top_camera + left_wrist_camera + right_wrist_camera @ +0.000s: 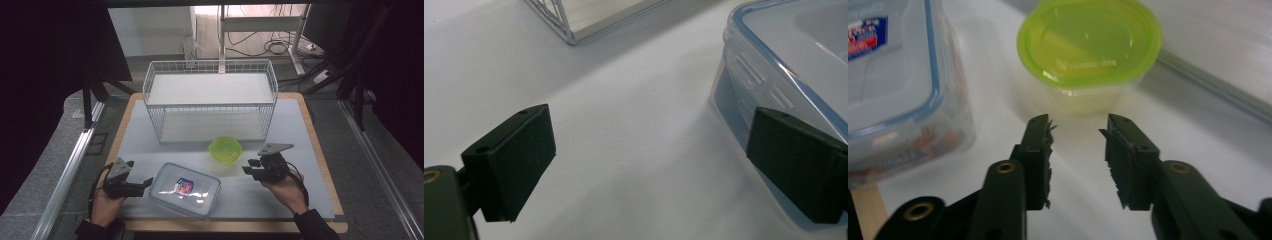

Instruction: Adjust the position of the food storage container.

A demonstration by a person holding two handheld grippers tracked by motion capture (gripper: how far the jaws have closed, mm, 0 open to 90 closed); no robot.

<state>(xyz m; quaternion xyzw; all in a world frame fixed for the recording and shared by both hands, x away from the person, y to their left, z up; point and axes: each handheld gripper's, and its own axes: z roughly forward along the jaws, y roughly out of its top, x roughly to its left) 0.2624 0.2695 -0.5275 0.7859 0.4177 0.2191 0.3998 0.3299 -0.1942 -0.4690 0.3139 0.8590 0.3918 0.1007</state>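
Note:
A clear rectangular box (185, 190) with a blue-edged lid and a red and blue label lies at the front of the mat. Behind it to the right stands a small round tub with a green lid (225, 149). My left gripper (141, 174) is open beside the box's left end. In the left gripper view its jaws (651, 135) stand wide apart, the right one just off the box's wall (784, 50). My right gripper (248, 166) hovers to the right of the green tub. In the right gripper view it (1078, 130) is open with a narrow empty gap, pointing at the tub (1088, 45), with the box (893, 75) to the left.
A white wire rack (210, 100) with an upper shelf stands at the back of the grey mat (300, 150); its corner (569, 25) appears in the left gripper view. The mat lies on a wooden board, and metal rails run along both sides.

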